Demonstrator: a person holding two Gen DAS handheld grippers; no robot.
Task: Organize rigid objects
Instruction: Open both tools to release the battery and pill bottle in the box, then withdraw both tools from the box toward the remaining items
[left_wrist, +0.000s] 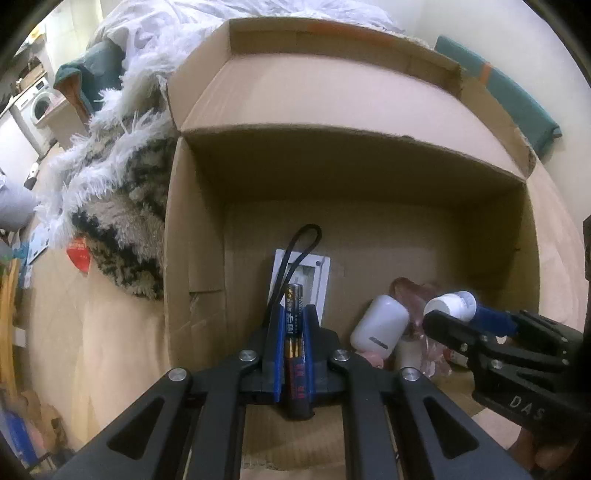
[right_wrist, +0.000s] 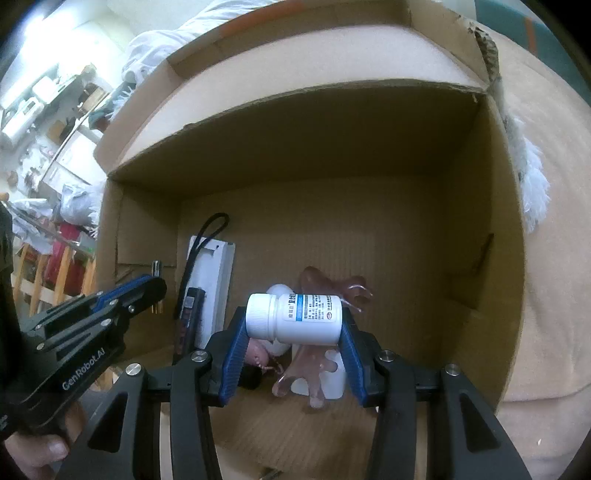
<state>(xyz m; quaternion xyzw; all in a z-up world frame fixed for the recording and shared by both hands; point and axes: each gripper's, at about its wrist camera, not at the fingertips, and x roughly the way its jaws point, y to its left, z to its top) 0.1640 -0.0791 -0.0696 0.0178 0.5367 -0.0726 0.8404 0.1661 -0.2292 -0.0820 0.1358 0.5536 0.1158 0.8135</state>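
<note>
My left gripper (left_wrist: 294, 314) is shut on a pack of batteries (left_wrist: 295, 343) and holds it over the open cardboard box (left_wrist: 354, 173). My right gripper (right_wrist: 293, 325) is shut on a white pill bottle (right_wrist: 295, 317), lying sideways between its blue pads, also over the box. That bottle shows in the left wrist view (left_wrist: 452, 304) at the right. On the box floor lie a white flat device with a black cord (right_wrist: 212, 280), a white egg-shaped object (left_wrist: 380, 325) and a pinkish translucent holder (right_wrist: 314, 373).
The box stands on a beige surface (left_wrist: 110, 332). A shaggy white and black fur throw (left_wrist: 118, 206) lies left of the box. A teal cushion (left_wrist: 509, 92) is behind it at the right. Room clutter and a washing machine (left_wrist: 38, 105) are far left.
</note>
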